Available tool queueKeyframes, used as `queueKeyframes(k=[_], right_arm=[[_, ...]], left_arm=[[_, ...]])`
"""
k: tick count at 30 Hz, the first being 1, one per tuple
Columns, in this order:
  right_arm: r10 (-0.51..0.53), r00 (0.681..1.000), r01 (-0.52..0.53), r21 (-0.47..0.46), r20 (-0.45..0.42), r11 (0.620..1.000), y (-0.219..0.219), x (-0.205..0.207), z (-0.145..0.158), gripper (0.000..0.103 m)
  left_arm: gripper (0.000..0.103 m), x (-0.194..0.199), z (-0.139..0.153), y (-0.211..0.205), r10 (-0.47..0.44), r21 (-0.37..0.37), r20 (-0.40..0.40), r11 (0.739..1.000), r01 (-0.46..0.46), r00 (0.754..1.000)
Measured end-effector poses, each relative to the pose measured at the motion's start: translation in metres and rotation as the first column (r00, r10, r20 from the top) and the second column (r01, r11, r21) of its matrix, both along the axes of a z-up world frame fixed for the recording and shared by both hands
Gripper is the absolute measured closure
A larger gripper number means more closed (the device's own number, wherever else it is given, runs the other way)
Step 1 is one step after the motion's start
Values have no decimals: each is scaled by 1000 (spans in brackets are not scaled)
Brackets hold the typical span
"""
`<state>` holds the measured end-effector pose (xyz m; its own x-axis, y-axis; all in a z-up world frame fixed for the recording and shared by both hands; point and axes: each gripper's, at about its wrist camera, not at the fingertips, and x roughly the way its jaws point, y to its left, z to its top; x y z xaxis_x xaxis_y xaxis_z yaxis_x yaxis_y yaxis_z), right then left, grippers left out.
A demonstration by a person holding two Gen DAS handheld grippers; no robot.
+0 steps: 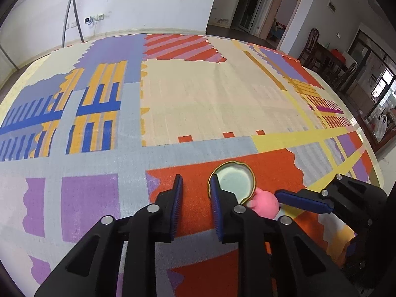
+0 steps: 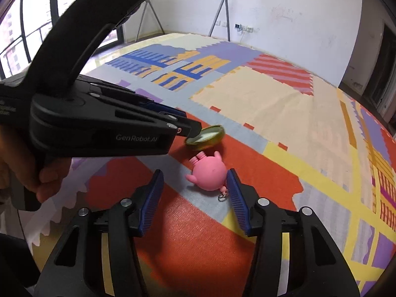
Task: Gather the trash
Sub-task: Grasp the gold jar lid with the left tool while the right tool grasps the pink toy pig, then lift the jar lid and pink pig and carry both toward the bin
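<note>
A round gold-rimmed jar lid point(image 1: 235, 180) lies inner side up on the orange patch of the rug; it also shows in the right wrist view point(image 2: 206, 137). A pink pig toy point(image 1: 264, 204) with a key ring lies just right of it, also seen in the right wrist view point(image 2: 210, 175). My left gripper point(image 1: 195, 185) is open and empty, its right finger over the lid's left edge. My right gripper point(image 2: 195, 180) is open, its jaws low on either side of the pig, the right pad close to it. The right gripper's fingers point(image 1: 302, 199) show at the pig's right in the left wrist view.
A large patterned rug point(image 1: 198, 94) covers the floor. White walls and metal stand legs point(image 1: 71, 10) are at the back. Dark chairs and a table point(image 1: 329, 61) stand far right, windows point(image 2: 24, 24) on the left.
</note>
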<state>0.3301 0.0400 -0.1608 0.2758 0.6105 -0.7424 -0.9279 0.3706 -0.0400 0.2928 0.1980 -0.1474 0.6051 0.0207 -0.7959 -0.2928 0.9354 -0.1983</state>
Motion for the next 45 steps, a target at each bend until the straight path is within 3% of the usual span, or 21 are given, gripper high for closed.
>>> queueKeyframes(k=[5, 9, 12, 27, 40, 45], right_arm=[[-29, 999, 29, -5, -32, 1000, 1, 9, -2, 58], [-27, 999, 27, -25, -21, 999, 7, 9, -5, 64], [-40, 999, 40, -37, -3, 999, 10, 10, -5, 69], [-42, 999, 43, -52, 22, 998, -1, 5, 0, 70], [-12, 994, 19, -57, 109, 998, -43, -34, 52, 70], [11, 992, -4, -59, 122, 998, -71, -61, 68, 70]], left_arm=[[85, 7, 1, -14, -52, 25, -12, 998, 52, 999], [98, 9, 0, -18, -72, 22, -20, 997, 72, 997], [102, 9, -1, -19, -68, 26, -22, 997, 69, 997], [102, -10, 17, -9, -33, 18, 20, 999, 33, 999], [102, -49, 63, -36, -31, 60, 21, 998, 30, 999], [102, -80, 75, -52, -18, 39, 28, 999, 17, 999]])
